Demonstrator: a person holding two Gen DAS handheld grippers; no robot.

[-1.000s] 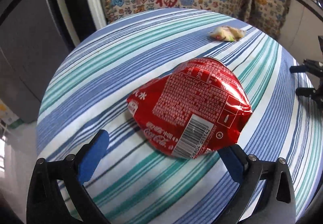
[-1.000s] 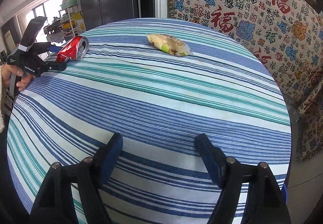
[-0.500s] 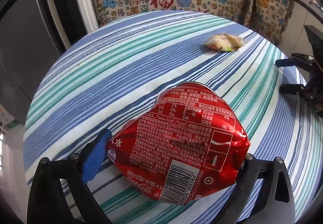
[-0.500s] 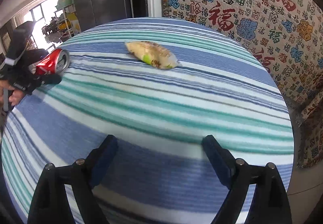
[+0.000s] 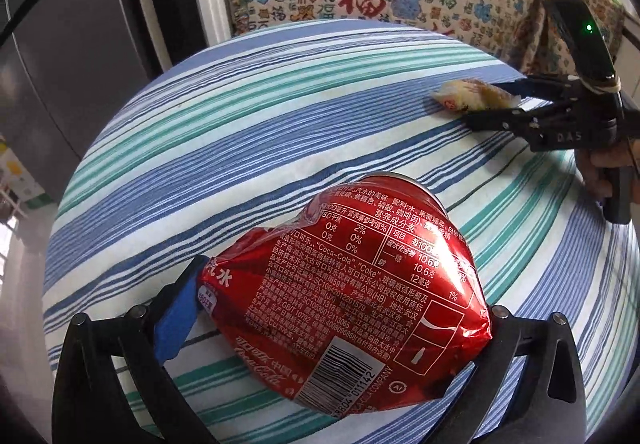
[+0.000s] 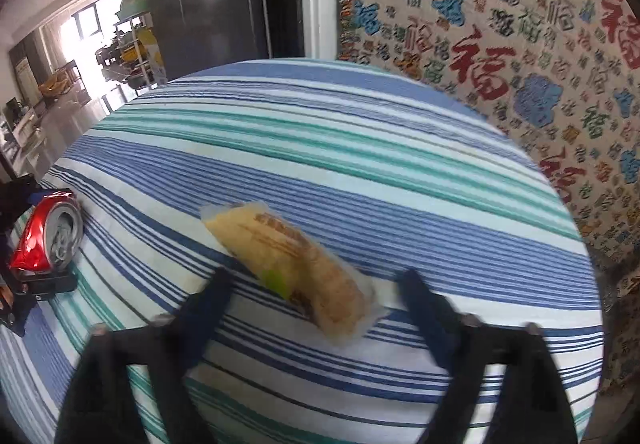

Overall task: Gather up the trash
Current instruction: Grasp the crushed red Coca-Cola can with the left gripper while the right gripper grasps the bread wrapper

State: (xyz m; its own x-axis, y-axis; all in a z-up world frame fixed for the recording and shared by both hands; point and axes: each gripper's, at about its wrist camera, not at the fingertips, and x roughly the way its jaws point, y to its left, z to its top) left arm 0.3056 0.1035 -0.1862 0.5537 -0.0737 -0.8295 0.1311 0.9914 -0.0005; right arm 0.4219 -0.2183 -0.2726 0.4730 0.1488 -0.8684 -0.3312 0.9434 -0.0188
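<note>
Two pieces of trash sit on the striped table (image 5: 280, 132), neither binned yet. Crushed red can (image 5: 352, 300), at six o'clock, is clamped by the left gripper (image 5: 340, 324). Snack wrapper (image 6: 296, 264), toward two o'clock, lies between the right gripper's (image 6: 316, 296) closing jaws, ungripped.

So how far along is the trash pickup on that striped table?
Nothing looks cleared away yet. The left tongs sit around the crushed red can, seemingly gripping it. The right tongs are closing around the yellow snack wrapper, not yet pinching it. Both still need carrying off.
</note>
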